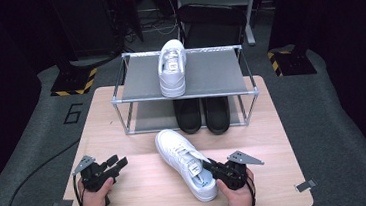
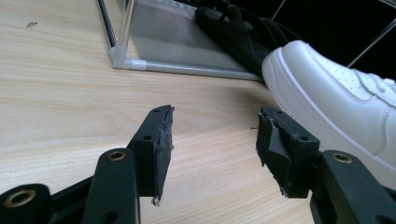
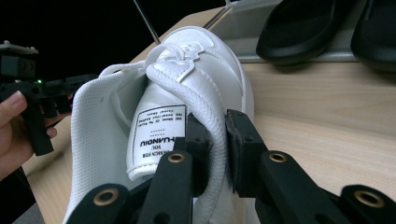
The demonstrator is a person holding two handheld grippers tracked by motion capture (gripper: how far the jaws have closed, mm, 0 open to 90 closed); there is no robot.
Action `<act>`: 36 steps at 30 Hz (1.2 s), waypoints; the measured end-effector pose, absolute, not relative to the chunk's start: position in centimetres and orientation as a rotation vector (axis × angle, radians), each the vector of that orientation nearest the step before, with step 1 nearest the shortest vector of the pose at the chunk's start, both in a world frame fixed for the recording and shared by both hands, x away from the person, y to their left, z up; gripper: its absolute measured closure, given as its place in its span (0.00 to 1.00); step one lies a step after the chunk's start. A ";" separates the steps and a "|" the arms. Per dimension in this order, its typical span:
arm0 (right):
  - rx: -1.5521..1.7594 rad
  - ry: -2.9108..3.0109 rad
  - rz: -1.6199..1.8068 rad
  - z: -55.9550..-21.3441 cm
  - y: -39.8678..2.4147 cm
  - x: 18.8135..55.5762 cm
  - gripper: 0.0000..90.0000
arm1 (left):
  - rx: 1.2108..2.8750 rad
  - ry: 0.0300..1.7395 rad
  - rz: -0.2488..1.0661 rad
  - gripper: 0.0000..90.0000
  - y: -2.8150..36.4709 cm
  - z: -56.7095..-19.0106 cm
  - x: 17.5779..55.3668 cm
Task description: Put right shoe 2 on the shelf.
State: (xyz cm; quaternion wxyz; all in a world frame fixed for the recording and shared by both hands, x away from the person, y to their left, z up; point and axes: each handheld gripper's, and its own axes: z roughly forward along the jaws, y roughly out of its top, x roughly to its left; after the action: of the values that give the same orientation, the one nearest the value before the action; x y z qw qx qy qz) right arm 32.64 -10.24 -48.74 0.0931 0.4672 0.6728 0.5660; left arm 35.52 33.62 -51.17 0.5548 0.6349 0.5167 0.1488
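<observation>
Right gripper (image 1: 211, 166) fingers clamp the white sneaker's (image 1: 178, 156) collar, toe seemingly toward the rack (image 1: 185, 96); left gripper (image 1: 118, 164) fingers gape empty.

High view overhead, facing forward; both gripper views close, low (sharing white shoe (image 2: 336, 98)).
</observation>
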 end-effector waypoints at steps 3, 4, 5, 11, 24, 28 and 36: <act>1.377 1.992 1.686 -48.3 -10.2 32.4 0.89 | 1.505 1.219 0.348 0.51 33.6 -51.2 35.5; 1.360 1.987 1.692 -48.2 -10.2 32.4 0.89 | 1.501 1.221 0.351 0.51 33.6 -51.2 35.5; 1.359 1.982 1.699 -48.1 -10.1 32.3 0.89 | 1.501 1.222 0.351 0.51 33.6 -51.2 35.5; 1.317 1.926 1.741 -47.7 -10.1 31.7 0.89 | 1.505 1.222 0.352 0.51 33.6 -51.3 35.6; 1.275 1.840 1.805 -45.8 -10.3 30.4 0.89 | 1.505 1.233 0.347 0.51 33.6 -51.4 35.6; 1.247 1.815 1.812 -45.0 -10.5 30.3 0.89 | 1.504 1.235 0.345 0.51 33.6 -51.5 35.6; 1.219 1.785 1.803 -43.8 -10.9 30.3 0.88 | 1.494 1.239 0.344 0.51 33.5 -51.5 35.5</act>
State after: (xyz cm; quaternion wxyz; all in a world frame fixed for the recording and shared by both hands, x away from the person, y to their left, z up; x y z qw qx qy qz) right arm 30.29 -10.92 -43.83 0.1627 0.4273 0.6258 0.6319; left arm 35.54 33.53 -51.48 0.5521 0.6319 0.5241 0.1454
